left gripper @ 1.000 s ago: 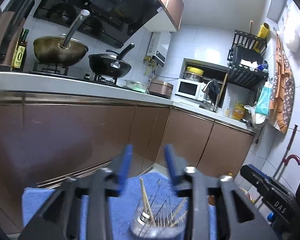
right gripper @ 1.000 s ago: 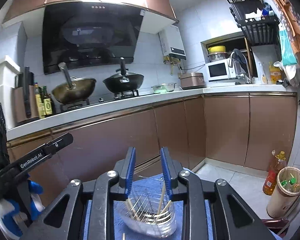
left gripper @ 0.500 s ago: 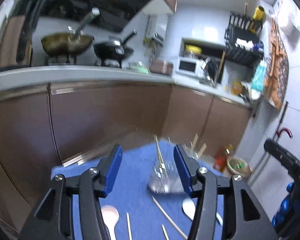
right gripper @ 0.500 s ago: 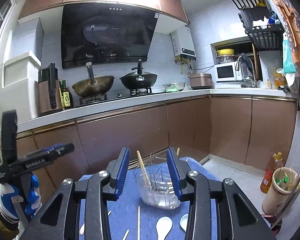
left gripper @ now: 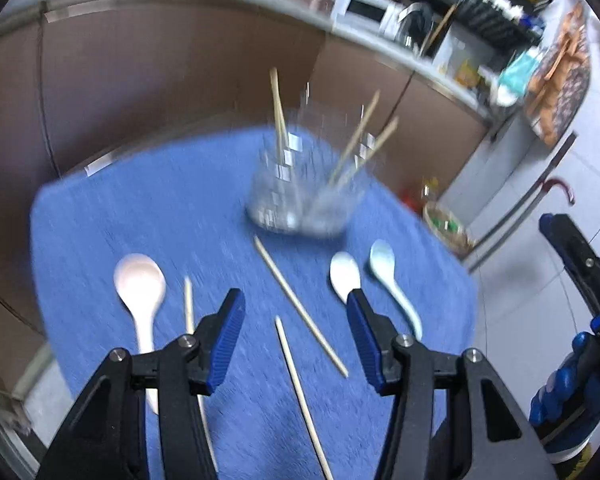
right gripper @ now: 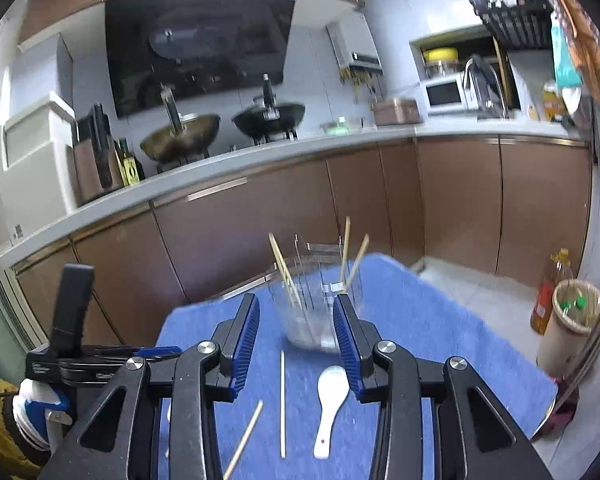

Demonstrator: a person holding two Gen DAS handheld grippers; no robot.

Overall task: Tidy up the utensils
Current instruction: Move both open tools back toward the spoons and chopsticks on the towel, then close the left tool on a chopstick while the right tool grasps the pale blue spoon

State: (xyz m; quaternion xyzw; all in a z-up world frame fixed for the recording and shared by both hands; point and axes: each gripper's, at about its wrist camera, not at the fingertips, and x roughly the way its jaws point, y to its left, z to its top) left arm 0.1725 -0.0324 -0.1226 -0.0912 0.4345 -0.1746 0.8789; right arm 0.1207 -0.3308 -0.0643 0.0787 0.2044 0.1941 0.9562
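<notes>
A: We start with the biggest thing, the blue cloth (left gripper: 148, 208) spread over the table. Everything we have to sort lies on it or stands on it.

B: Next is the clear holder (left gripper: 300, 196) toward the far side of the cloth. We count three chopsticks already standing in it (right gripper: 288, 276), leaning at different angles. So part of the job looks done.

A: Part of it, yes. Still lying flat we see a pale pink spoon (left gripper: 140, 292) on the near left, and two more spoons on the right, a white spoon (left gripper: 345, 276) and a light blue spoon (left gripper: 392, 280) just beside each other. No spoon is in the holder.

B: Then the loose chopsticks: a long chopstick (left gripper: 300, 308) running diagonally from near the holder toward us, a shorter one (left gripper: 300, 396) just below it, and a third (left gripper: 188, 304) beside the pink spoon. We judge that roughly half the pieces remain.

A: And our claws? The left gripper (left gripper: 296, 312) has its jaws parted about halfway, with nothing between the pads; it hangs above the two middle chopsticks.

B: The right gripper (right gripper: 296, 316) is parted less widely and is also empty. Through its gap we see the holder, with the white spoon just below its right finger.
</notes>
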